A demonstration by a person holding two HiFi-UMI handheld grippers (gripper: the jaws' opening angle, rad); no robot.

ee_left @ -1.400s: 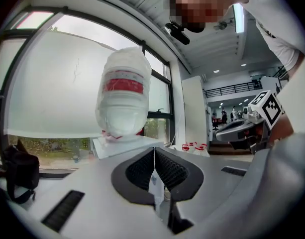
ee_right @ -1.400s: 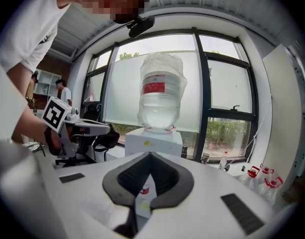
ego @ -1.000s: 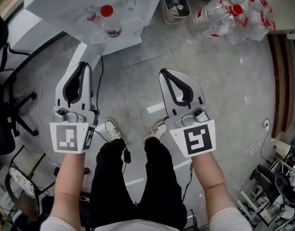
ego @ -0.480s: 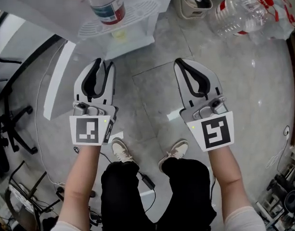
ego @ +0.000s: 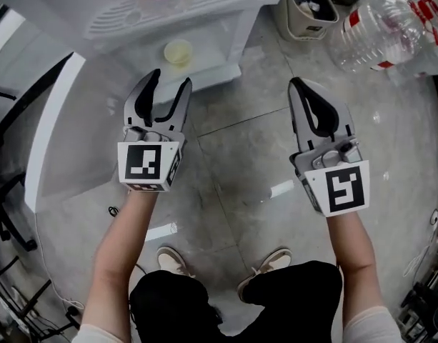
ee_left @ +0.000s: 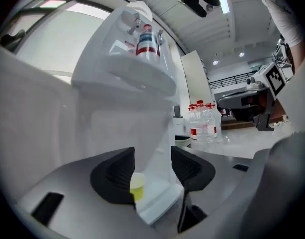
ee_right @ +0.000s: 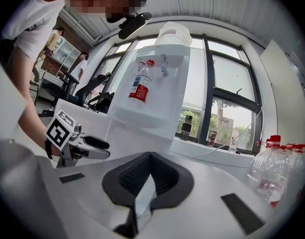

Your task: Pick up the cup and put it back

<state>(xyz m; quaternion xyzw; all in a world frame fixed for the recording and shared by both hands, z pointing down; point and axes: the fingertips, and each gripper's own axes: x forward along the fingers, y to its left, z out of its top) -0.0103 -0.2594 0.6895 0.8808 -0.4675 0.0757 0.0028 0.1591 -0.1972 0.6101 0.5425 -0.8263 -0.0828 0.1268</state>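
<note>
The cup [ego: 178, 51] was seen upright on the water dispenser's lower shelf [ego: 217, 64], toward its left edge, straight ahead of the left gripper [ego: 171, 81] and just beyond its tips. That gripper's jaws were being opened, with nothing pressed between them. The right gripper [ego: 299, 86], shut and empty, was held farther off.

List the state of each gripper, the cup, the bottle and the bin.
left gripper: jaws opening, nothing between them
right gripper: shut, empty
yellow cup: upright on the bottom shelf of the water dispenser, untouched
water bottle: upright, capped, on the drip tray
waste bin: open-topped, litter inside
</note>
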